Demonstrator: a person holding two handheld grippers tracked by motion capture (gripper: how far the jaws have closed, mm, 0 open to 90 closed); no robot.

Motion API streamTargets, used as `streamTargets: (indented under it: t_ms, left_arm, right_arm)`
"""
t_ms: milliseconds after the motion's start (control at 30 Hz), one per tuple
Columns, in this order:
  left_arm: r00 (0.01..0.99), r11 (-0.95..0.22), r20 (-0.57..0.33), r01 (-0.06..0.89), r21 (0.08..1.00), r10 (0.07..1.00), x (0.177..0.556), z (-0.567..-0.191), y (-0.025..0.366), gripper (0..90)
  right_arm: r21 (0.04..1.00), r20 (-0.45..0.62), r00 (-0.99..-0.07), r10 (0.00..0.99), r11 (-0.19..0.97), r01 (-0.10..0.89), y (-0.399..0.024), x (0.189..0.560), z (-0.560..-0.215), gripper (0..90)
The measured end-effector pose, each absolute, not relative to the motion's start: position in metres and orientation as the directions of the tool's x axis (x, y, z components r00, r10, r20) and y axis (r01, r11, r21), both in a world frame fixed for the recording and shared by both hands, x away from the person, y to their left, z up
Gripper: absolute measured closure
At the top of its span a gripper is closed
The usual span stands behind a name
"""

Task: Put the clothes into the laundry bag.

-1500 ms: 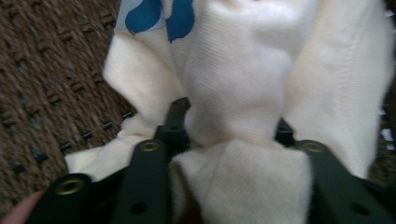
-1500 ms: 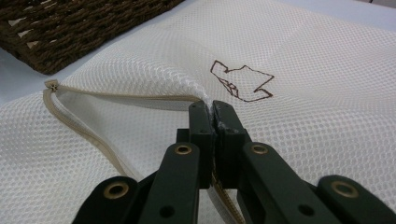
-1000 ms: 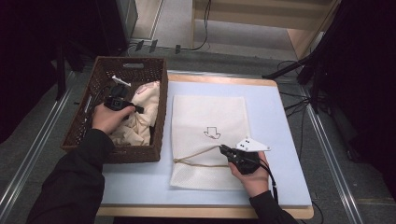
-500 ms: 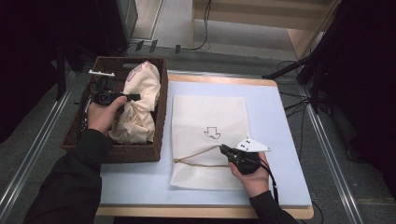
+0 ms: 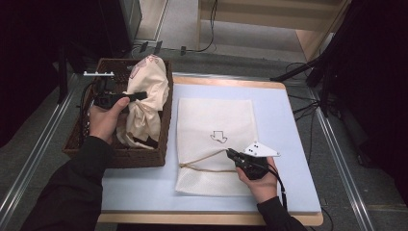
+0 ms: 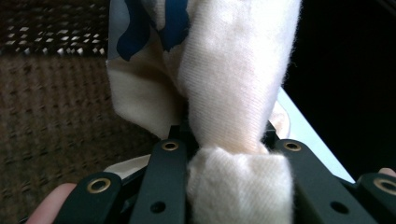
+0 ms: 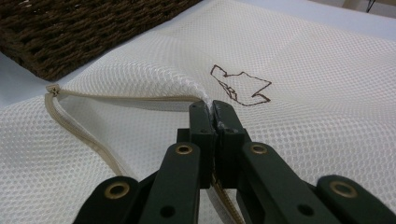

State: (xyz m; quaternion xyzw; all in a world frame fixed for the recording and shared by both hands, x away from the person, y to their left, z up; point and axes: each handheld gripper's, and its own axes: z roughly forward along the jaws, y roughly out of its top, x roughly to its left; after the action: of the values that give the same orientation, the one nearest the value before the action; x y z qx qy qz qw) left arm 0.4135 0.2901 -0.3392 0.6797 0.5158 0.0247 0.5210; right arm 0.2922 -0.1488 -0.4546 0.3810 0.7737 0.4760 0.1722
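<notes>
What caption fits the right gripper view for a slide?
Right gripper shut on the zipper edge of a white mesh bag, lifting it open.

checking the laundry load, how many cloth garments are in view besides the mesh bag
1: a cream garment, bunched in the left gripper and lifted above the wicker basket. More cloth may lie hidden beneath it in the basket.

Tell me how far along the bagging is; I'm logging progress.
Done: the mesh bag lies flat, its zipper open, the right gripper pinching the upper edge. In hand: the left gripper lifts a cream garment above the basket. Left: put it inside and zip shut.
</notes>
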Motion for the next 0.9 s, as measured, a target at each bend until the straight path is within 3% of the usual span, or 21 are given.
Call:
streamTargets:
  t_ms: [267, 533, 900]
  left_arm:
    - [0.516, 0.052, -0.488, 0.648, 0.760, 0.704, 0.405, -0.328, 0.271, 74.5]
    - [0.618, -0.046, -0.463, 0.628, 0.777, 0.635, 0.390, -0.320, 0.224, 74.7]
    - [0.682, -0.121, -0.472, 0.630, 0.767, 0.559, 0.361, -0.328, 0.166, 74.9]
  right_arm:
    - [0.869, 0.105, -0.657, 0.747, 0.252, 0.425, -0.150, 0.293, -0.455, 88.0]
    - [0.871, 0.120, -0.655, 0.746, 0.237, 0.430, -0.150, 0.293, -0.455, 88.0]
    - [0.867, 0.134, -0.647, 0.750, 0.227, 0.443, -0.152, 0.294, -0.455, 88.0]
